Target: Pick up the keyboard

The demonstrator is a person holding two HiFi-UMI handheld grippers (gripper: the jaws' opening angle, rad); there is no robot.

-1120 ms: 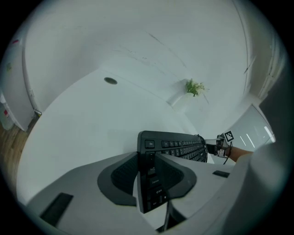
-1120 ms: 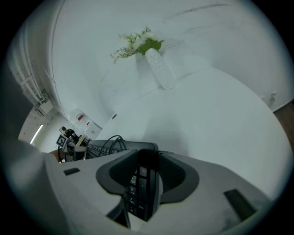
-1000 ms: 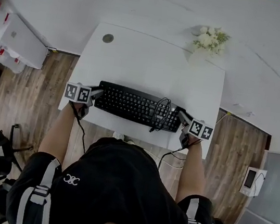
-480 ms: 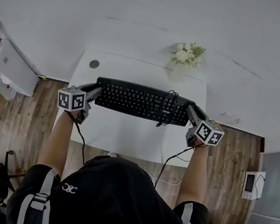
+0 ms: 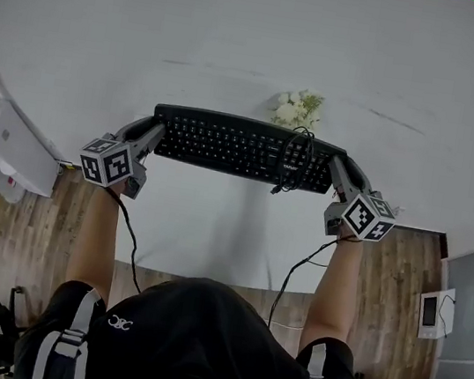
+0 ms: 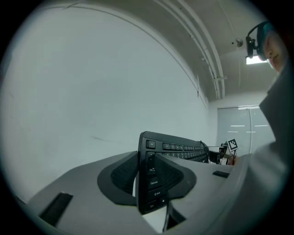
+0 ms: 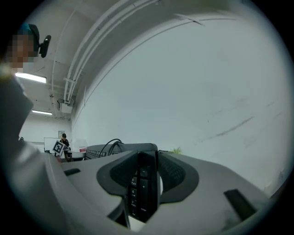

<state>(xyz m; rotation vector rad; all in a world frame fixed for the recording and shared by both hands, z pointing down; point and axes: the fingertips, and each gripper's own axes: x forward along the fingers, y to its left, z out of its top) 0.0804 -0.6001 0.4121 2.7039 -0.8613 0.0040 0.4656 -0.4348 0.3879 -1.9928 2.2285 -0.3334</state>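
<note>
Head view, left to right: my left gripper (image 5: 155, 131) pinches the keyboard's (image 5: 226, 142) 9 o'clock end, its cable (image 5: 293, 162) coils near 3 o'clock, my right gripper (image 5: 337, 164) pinches that end; I have the keyboard level above the table (image 5: 212, 234), flowers (image 5: 296, 109) at its 1 o'clock

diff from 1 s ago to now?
The keyboard went up off the table, carried by the left hand-held gripper and the right hand-held gripper; the right one's jaws have just closed slightly further on it. Unchanged: each grips one end, and the coiled cable lies on the keyboard.
</note>
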